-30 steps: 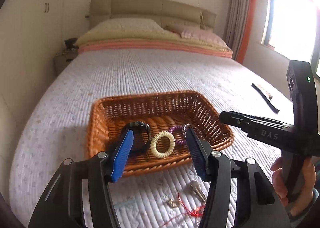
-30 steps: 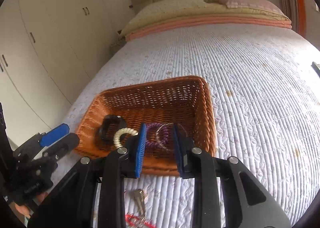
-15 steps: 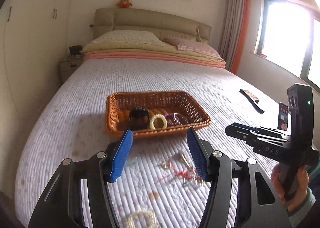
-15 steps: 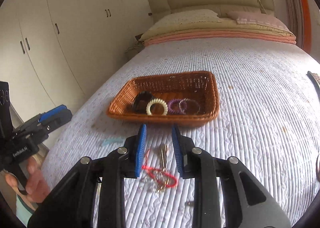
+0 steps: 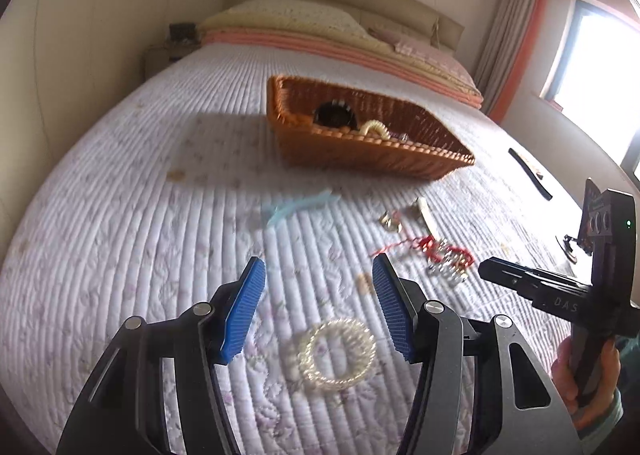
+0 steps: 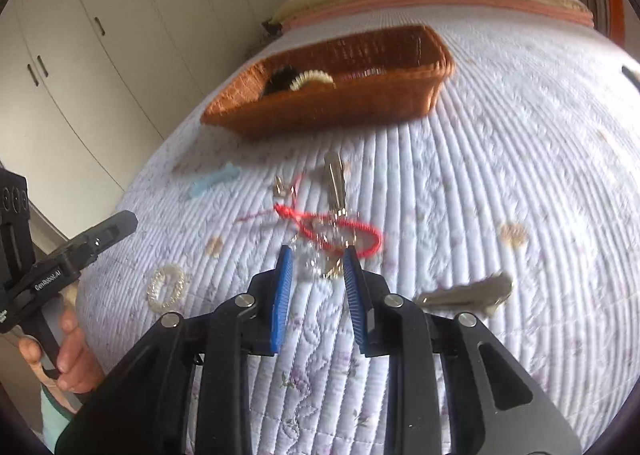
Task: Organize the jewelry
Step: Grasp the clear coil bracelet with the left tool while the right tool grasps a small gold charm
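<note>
A woven brown basket (image 5: 372,151) (image 6: 344,103) stands on the bed and holds a black ring, a cream spiral hair tie (image 5: 374,128) and other rings. A clear spiral hair tie (image 5: 338,353) (image 6: 167,288) lies on the quilt between and just below the open fingers of my left gripper (image 5: 320,309). My right gripper (image 6: 318,279) is open and hovers right over a red cord bracelet (image 6: 340,231) (image 5: 436,249) tangled with silvery jewelry. A metal hair clip (image 6: 335,179) lies beyond it.
A light blue clip (image 5: 298,205) (image 6: 214,179) lies in front of the basket. Another metal clip (image 6: 468,295) lies right of my right gripper. A black strap (image 5: 530,173) lies at the bed's right side. Pillows and headboard are at the far end, wardrobes on the left.
Both grippers have pulled back from the basket and dropped low over the quilt. The left now frames the clear hair tie, the right the red bracelet. The right one's jaws opened slightly.
</note>
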Action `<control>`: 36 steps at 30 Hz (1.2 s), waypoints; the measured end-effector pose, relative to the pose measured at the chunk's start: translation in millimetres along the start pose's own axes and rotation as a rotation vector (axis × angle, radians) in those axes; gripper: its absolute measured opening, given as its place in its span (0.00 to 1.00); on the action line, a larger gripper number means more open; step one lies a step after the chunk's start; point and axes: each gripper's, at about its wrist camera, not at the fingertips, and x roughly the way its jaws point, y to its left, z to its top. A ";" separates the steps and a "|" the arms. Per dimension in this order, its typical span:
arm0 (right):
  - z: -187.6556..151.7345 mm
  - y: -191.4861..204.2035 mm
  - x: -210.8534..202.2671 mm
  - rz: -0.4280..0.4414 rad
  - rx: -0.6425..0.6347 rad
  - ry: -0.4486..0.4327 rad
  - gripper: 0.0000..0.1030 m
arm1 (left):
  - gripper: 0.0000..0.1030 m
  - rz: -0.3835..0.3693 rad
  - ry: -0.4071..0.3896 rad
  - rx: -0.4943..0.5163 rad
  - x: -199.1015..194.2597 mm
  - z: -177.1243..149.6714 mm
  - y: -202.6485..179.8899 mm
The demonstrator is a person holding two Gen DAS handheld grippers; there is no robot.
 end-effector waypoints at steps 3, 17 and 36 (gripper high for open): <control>-3.7 -7.8 10.1 0.014 0.063 0.023 0.23 | 0.52 0.008 0.017 0.003 6.0 -5.8 3.8; 3.6 -12.9 41.7 -0.004 0.151 0.027 0.08 | 0.52 0.003 0.061 0.025 22.1 -14.3 -0.9; -17.5 -19.9 1.1 0.000 0.078 -0.031 0.01 | 0.36 0.001 0.111 0.033 16.2 -28.6 2.7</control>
